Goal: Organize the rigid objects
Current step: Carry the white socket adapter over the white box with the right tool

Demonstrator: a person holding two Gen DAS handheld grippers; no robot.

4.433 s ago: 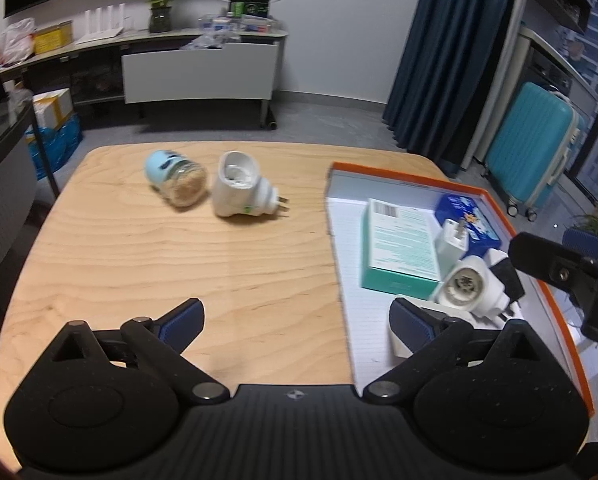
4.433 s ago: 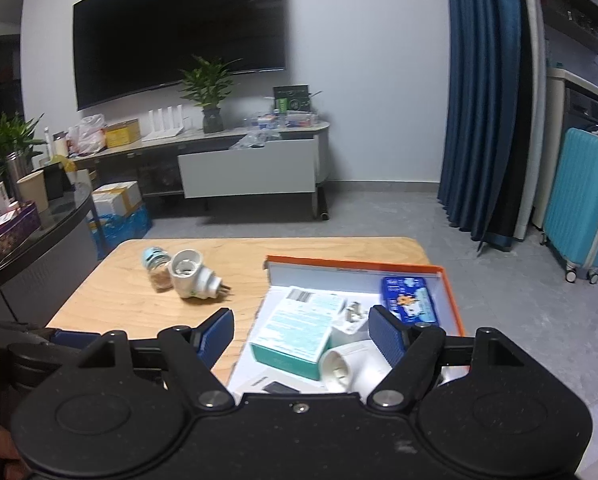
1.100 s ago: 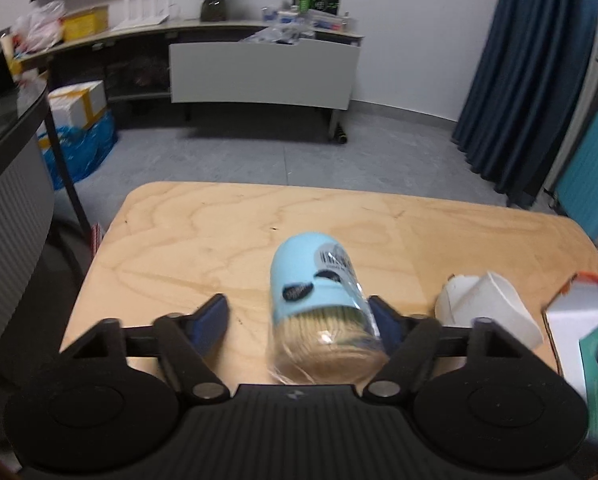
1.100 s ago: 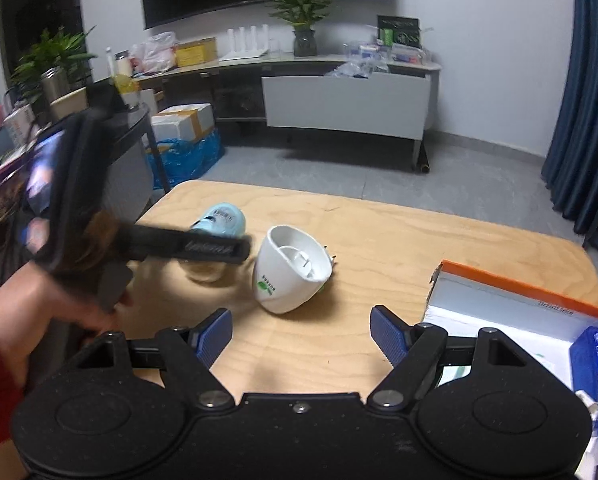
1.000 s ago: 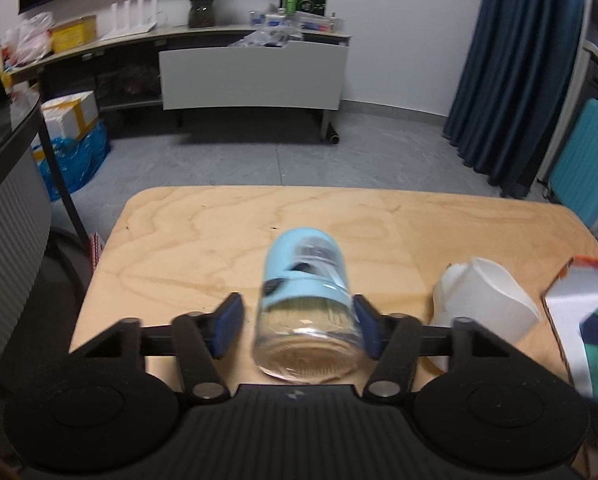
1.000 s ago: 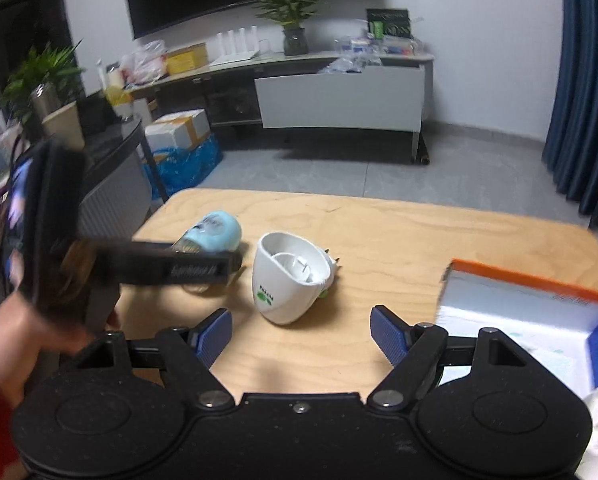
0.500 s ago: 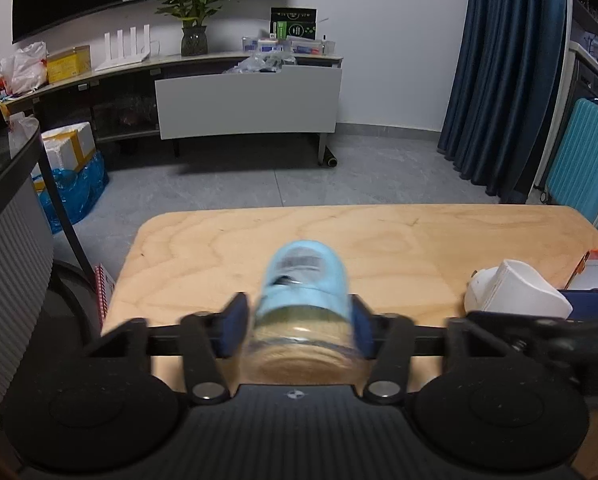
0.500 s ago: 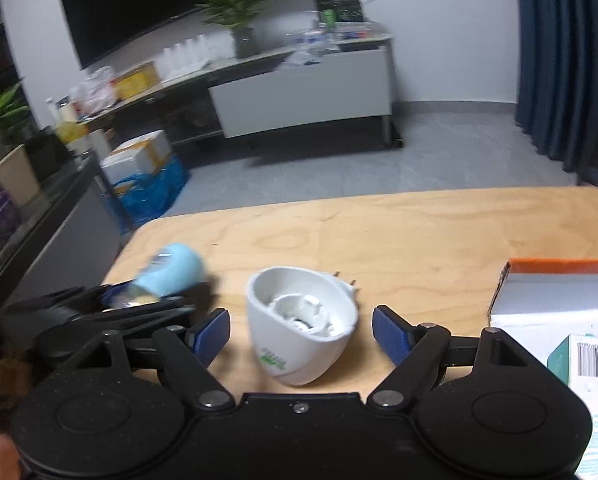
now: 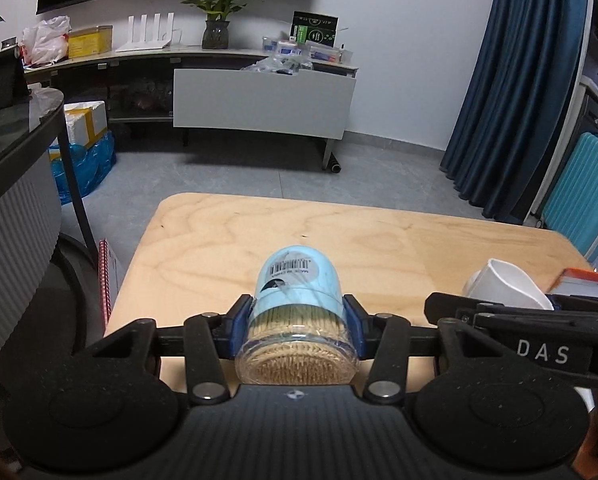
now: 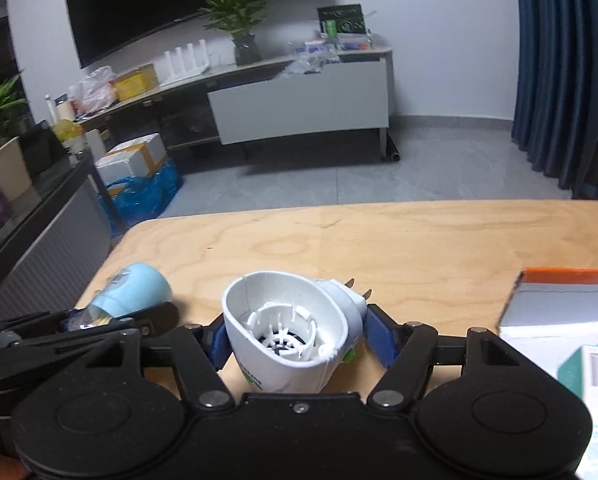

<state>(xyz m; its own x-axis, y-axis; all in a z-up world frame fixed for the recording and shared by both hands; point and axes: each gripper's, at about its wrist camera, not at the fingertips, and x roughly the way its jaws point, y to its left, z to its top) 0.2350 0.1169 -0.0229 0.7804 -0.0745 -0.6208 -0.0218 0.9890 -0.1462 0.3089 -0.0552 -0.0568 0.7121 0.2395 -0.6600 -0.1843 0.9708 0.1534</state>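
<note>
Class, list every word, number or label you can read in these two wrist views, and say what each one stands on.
"DAS": white letters on the right gripper's black arm.
Barcode sticker on the toothpick jar's blue cap: print too small to read.
Green marking on the white plug-in device: unreadable.
Barcode on the teal box: digits blurred.
Green-and-black box on the far shelf: unreadable.

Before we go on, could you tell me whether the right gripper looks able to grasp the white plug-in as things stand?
Probably yes: the white plug-in already lies between the closing right gripper's fingers, nothing blocking.
</note>
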